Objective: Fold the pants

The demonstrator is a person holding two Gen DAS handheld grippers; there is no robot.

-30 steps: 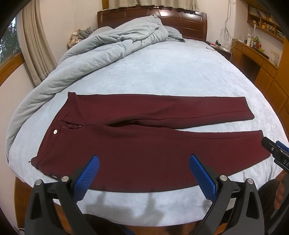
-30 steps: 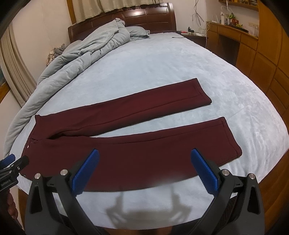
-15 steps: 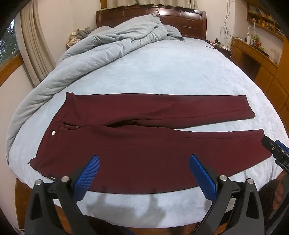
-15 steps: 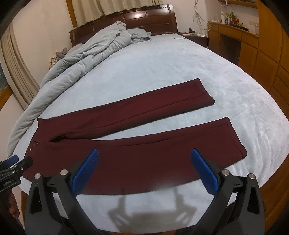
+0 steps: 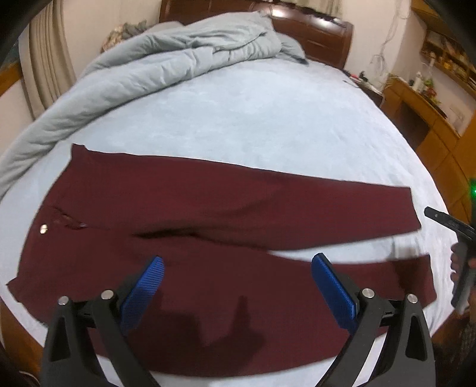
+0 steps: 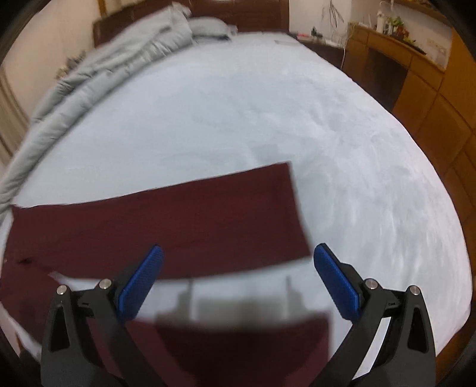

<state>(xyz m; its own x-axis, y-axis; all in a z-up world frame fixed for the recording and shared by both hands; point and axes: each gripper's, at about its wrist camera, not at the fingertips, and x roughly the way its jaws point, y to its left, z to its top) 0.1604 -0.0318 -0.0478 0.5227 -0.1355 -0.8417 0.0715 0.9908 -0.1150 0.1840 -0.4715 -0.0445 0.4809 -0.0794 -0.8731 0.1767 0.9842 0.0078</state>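
Both grippers now sit lower and closer over the pants than a second ago, so the maroon cloth fills far more of each view, and both views are blurred. From the left wrist, the left gripper (image 5: 237,287) hangs above the near leg with its blue pads (image 5: 142,293) spread wide apart and nothing between them. The pants (image 5: 208,214) lie flat and unfolded across the pale blue bed (image 5: 253,119), waistband to the left with a small metal button (image 5: 44,228) showing, the two legs stretching to the right with a wedge of sheet between their lower ends. The gripper's shadow falls on the near leg. At the right edge of that view the right gripper's dark body (image 5: 458,238) shows beside the cuffs, held by a hand (image 5: 462,268).

From the right wrist, the right gripper (image 6: 236,282) is also spread wide and empty, hovering over the strip of sheet between the two legs. The far leg's cuff (image 6: 285,208) lies just ahead of its fingers; the near leg's cuff (image 6: 253,342) sits below them, partly under shadow. A rumpled grey duvet (image 5: 166,56) is heaped along the far left side of the bed near the wooden headboard (image 5: 312,26), and wooden cabinets (image 6: 416,89) stand at the right
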